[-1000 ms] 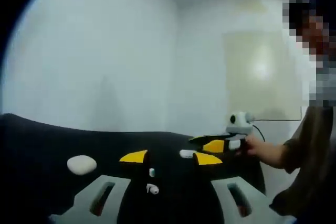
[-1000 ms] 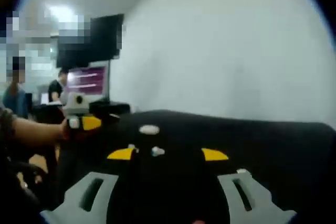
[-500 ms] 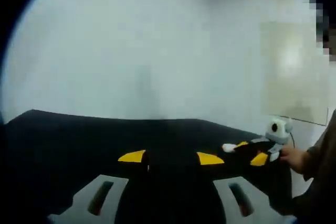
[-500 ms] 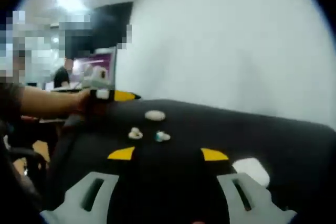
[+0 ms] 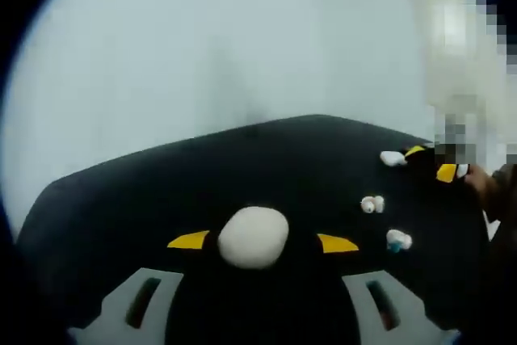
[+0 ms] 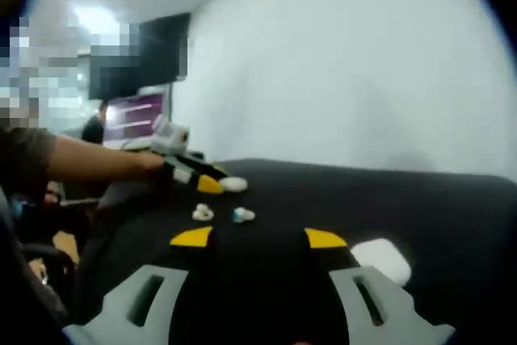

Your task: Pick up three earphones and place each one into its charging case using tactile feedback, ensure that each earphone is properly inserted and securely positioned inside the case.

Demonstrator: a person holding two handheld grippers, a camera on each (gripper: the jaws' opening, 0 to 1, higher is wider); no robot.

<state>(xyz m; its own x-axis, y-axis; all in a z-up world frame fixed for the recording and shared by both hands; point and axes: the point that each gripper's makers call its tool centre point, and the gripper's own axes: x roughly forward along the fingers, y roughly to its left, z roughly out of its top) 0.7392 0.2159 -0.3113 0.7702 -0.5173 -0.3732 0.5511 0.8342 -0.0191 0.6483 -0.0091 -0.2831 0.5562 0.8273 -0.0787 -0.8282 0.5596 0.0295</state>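
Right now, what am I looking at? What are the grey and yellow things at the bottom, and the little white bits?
A person holds a grabbing tool in each hand, and each tool carries a camera. The grey arms with yellow tips are that tool's jaws. One picture looks out from the left gripper, the other from the right gripper. On the black table lie a near earphone, a far earphone and two white charging cases. The round case sits between the open left jaws, not squeezed. The other case lies beside the right jaws. Nothing is held.
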